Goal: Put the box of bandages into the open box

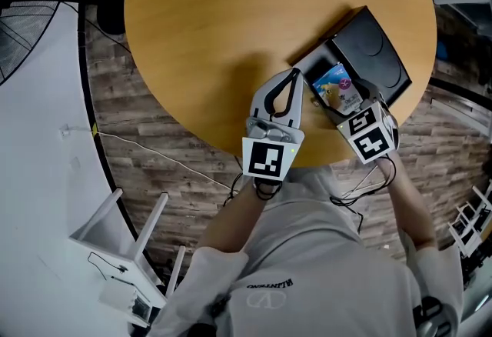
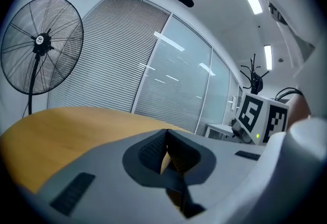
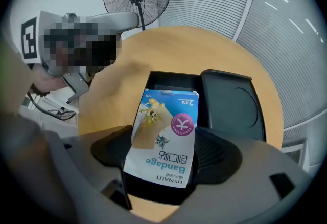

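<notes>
- Round wooden table (image 1: 215,35) stands on a brown plank floor (image 1: 146,135), with a big black fan (image 1: 23,5) off to one side.
- The box of bandages (image 3: 163,138) is small and flat. It is blue at one end and white at the other.
- It has a picture of a tan plaster, a pink circle, and the words "Bandage" and "HYNAUT" on it.
- The right gripper (image 3: 163,146) holds this box tight between its two dark jaws, one jaw on each long side.
- From the head view, the box of bandages (image 1: 338,89) sits near the table's edge, close to the person, and it is tilted.
- Its far end reaches over the open box (image 3: 173,81), which is black.
- I cannot tell if the bandage box touches the bottom of the black box.
- The black box's lid (image 3: 230,105) lies flat on the table, just beside the bottom part, and has a round shape pressed into it.
- The only thing I can see in the black box is the far end of the bandage box.
- The left gripper (image 1: 292,78) rests low over the table, just beside the open box (image 1: 319,66).
- Its jaws are closed together, tip to tip, with nothing held in them.
- In the left gripper view, the left gripper (image 2: 166,133) points across the bare tabletop toward grey window blinds (image 2: 117,64).
</notes>
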Available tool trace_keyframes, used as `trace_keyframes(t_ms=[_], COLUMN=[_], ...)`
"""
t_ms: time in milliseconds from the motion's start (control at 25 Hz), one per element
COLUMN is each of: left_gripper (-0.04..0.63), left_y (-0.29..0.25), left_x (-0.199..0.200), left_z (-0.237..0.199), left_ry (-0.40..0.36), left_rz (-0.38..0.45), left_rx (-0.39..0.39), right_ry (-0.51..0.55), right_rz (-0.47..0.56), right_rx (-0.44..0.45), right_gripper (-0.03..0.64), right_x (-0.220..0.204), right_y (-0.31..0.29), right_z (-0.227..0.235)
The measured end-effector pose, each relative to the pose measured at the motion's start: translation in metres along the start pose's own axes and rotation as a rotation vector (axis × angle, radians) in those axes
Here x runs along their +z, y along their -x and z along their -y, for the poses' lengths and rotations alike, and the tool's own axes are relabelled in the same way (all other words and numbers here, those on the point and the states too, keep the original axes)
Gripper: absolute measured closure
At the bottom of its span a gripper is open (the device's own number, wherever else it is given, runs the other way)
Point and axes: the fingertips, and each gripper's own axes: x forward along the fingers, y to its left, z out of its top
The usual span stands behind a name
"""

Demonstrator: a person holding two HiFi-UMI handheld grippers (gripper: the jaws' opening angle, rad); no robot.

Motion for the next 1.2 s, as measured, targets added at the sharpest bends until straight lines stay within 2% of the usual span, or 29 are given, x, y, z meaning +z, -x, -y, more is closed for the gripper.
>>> trace_keyframes(t_ms=[360, 1200], left_gripper=[0.588, 0.588], left_y=[-0.001, 0.0], left_x=[-0.005, -0.008], left_z=[0.002, 0.006], left_ry=[0.007, 0.019], left_rz=[-0.011, -0.008], left_rx=[0.004, 0.0], right_ry=[0.027, 0.012], right_rz=[-0.003, -0.002], right_rx=[-0.008, 0.033], right_gripper=[0.231, 0.23], right_x=[-0.003, -0.011], right_y=[-0.007, -0.01], right_z=[0.002, 0.002])
